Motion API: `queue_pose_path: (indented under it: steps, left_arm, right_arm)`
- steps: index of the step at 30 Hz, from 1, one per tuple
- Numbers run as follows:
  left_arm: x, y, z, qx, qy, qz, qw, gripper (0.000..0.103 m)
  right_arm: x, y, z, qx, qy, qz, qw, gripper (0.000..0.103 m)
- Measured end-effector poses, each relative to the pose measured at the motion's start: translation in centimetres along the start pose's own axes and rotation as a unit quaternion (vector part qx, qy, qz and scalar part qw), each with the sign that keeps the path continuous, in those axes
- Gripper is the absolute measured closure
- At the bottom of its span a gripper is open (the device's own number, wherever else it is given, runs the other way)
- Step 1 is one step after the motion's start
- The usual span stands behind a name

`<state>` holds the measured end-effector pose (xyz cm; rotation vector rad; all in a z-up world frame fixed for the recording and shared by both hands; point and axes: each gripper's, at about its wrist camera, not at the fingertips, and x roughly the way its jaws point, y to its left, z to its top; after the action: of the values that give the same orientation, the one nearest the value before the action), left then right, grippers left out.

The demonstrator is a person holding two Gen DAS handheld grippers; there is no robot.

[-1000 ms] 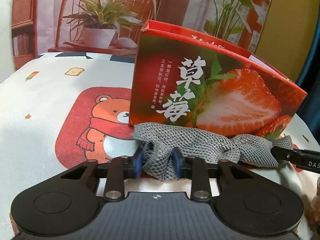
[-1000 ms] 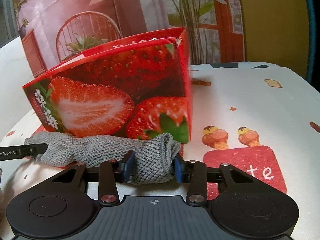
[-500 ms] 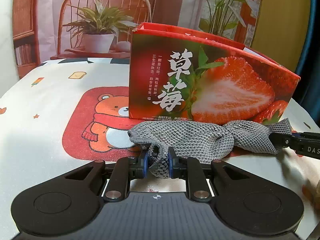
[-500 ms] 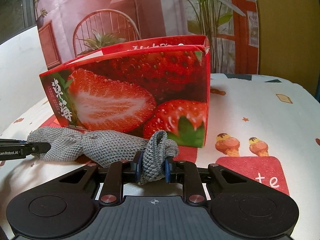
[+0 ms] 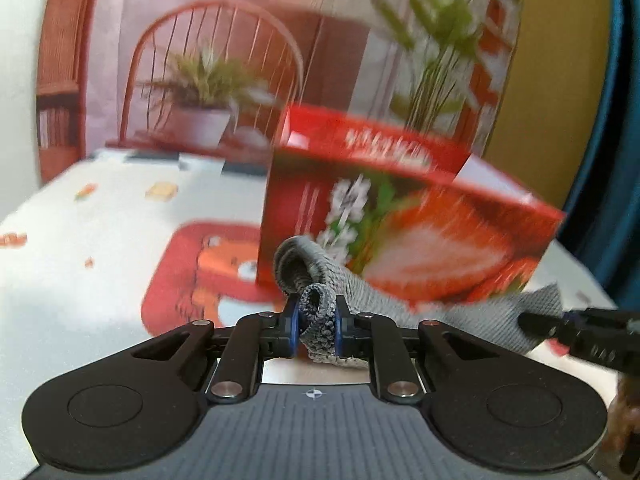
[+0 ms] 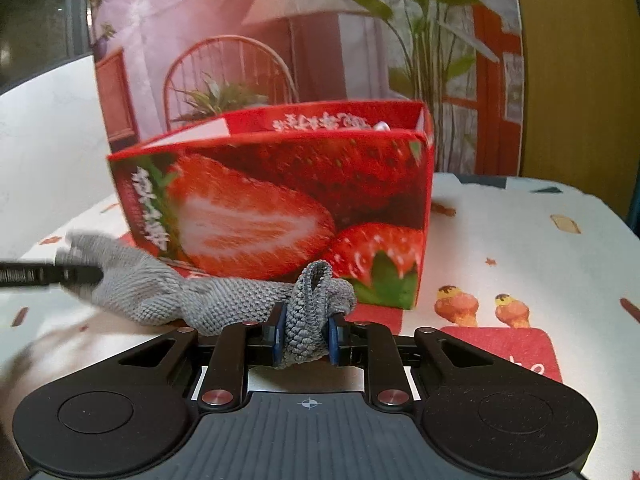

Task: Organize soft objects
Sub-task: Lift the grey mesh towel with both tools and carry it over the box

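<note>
A grey knitted cloth point(image 5: 360, 292) hangs stretched between my two grippers, in front of a red strawberry box point(image 5: 400, 216). My left gripper point(image 5: 316, 328) is shut on one end of the cloth. My right gripper point(image 6: 306, 336) is shut on the other end of the cloth point(image 6: 192, 300). The cloth is lifted off the table. The box point(image 6: 280, 208) is open at the top; something small and pale shows just inside its far rim. The right gripper's tip shows at the right of the left wrist view point(image 5: 560, 328). The left wrist view is blurred.
The table point(image 6: 520, 248) has a white cloth with cartoon prints: a bear patch point(image 5: 208, 272) on the left, ice-cream prints point(image 6: 480, 308) on the right. A printed backdrop with a chair and plants point(image 5: 208, 80) stands behind the table.
Both grippers have risen with the cloth, lifting it off the table toward the height of the box's front. The left wrist view has turned blurred from the motion.
</note>
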<state>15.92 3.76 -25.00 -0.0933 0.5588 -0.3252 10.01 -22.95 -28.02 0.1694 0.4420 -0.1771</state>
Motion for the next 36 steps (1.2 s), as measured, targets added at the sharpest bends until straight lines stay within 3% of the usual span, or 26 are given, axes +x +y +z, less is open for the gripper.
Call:
queue_pose_path:
  steps: [14, 21, 28, 31, 34, 36]
  left_arm:
    - [-5.5, -3.0, 4.6, 0.031, -0.116, -0.018, 0.9926, 0.086]
    - [-4.6, -5.0, 8.3, 0.076, -0.157, -0.017, 0.9845, 0.086]
    - [2.0, -6.3, 12.3, 0.107, -0.118, 0.007, 0.9872, 0.086]
    - [5.5, -5.5, 13.4, 0.078, -0.064, 0.034, 0.9943, 0.086]
    - [8.6, -4.3, 13.5, 0.036, 0.014, 0.023, 0.9990, 0.086]
    - [9.4, -4.2, 13.0, 0.044, 0.029, 0.022, 0.9984, 0.086]
  right_arm:
    - [-6.8, 2.1, 6.2, -0.066, -0.139, 0.034, 0.987, 0.086]
    - [-6.7, 1.4, 10.7, -0.075, -0.177, 0.023, 0.981, 0.086]
    - [-2.0, 0.9, 14.9, -0.108, -0.164, -0.019, 0.980, 0.086]
    - [0.6, 0.6, 16.1, -0.119, -0.151, -0.044, 0.980, 0.086]
    - [2.6, 0.5, 16.3, -0.133, -0.124, -0.052, 0.982, 0.086]
    - [3.6, 0.5, 15.5, -0.145, -0.099, -0.046, 0.983, 0.086]
